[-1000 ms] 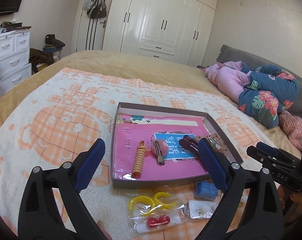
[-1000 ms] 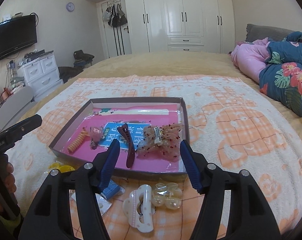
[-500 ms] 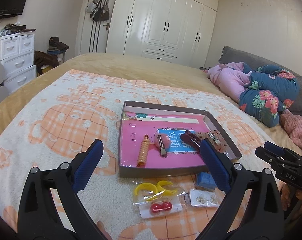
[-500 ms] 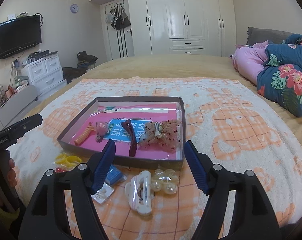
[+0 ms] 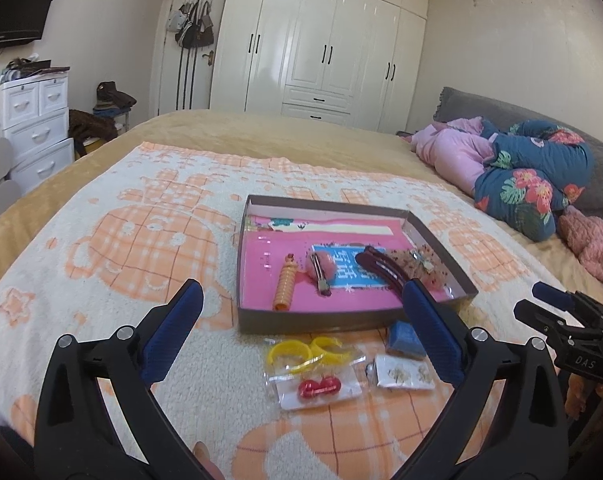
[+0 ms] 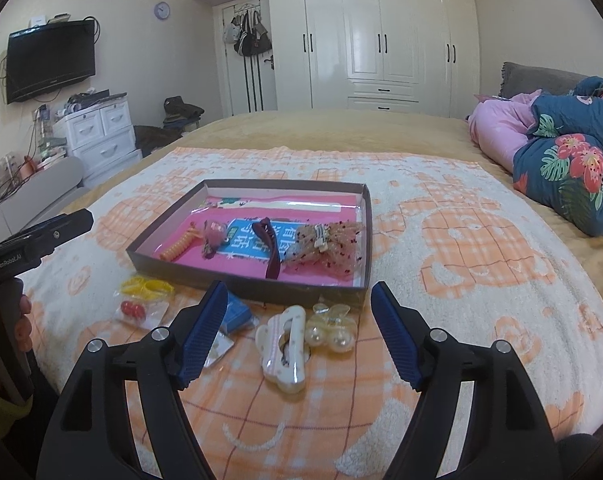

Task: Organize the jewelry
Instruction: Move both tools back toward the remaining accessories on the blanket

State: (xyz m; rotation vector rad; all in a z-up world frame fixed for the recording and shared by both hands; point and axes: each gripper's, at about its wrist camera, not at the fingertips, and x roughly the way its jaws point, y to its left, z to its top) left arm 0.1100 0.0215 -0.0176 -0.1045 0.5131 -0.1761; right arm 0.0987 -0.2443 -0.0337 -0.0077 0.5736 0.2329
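Both tools hung back over the blanket (image 6: 481,248) on the bed, and that made sense: from there every loose piece lay in plain sight before a pick. The left tool (image 5: 301,332) stood wide and held nothing, its blue pads framing the box (image 5: 317,320); the right tool (image 6: 297,328) was just as wide and just as empty, lined up with the white hair claw (image 6: 285,344) and the pearl clip (image 6: 331,330) lying just short of the box wall. Inside the box (image 6: 241,284), four pieces sat in a row on the pink lining: an orange coil tie (image 5: 285,288), a pink pompom clip (image 5: 321,270), a dark red barrette (image 6: 267,250) and a speckled mesh bow (image 6: 325,246). Still outside, near the front wall, lay yellow rings (image 5: 309,354) and red beads (image 5: 319,388) in clear bags, an earring card (image 5: 403,372) and a small blue box (image 5: 403,334). My guess: about half sorted.
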